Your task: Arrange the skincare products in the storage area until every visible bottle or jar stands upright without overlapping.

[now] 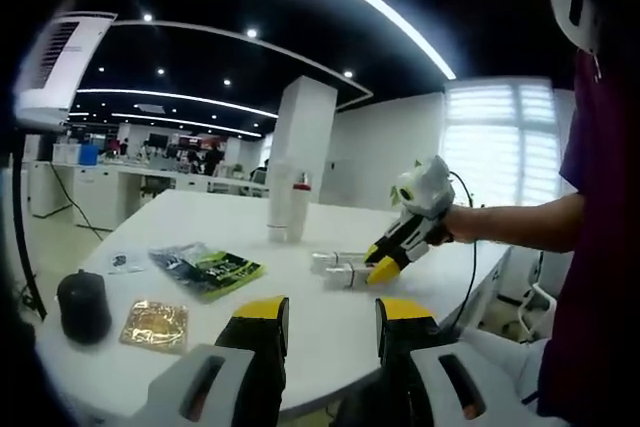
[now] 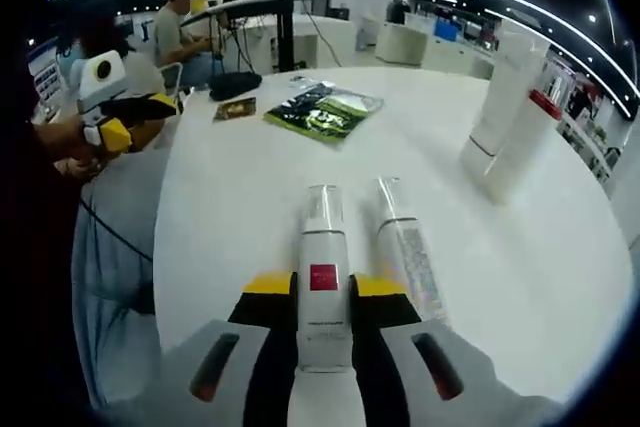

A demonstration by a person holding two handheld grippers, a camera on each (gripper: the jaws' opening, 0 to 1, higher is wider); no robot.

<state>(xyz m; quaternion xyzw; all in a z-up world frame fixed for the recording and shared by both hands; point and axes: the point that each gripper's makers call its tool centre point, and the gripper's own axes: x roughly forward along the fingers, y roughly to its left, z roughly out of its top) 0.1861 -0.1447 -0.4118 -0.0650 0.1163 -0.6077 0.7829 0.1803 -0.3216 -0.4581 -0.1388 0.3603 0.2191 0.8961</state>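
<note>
We've right gripper (image 2: 322,292) clenched on lying white bottle (image 2: 323,277); rigid, likely slick, mid-body hold suits. Left gripper (image 1: 325,322) released.

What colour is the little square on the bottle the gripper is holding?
Red, on the white bottle between the right gripper jaws; clearest in the right gripper view.

White round table (image 2: 250,197), two lying bottles (image 2: 405,247), two upright tubes (image 2: 510,97), green packet (image 2: 325,110), gold packet (image 1: 155,324)

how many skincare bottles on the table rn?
4. Two lie side by side: one between the right gripper jaws, one beside it. Two stand upright together farther back.
</note>
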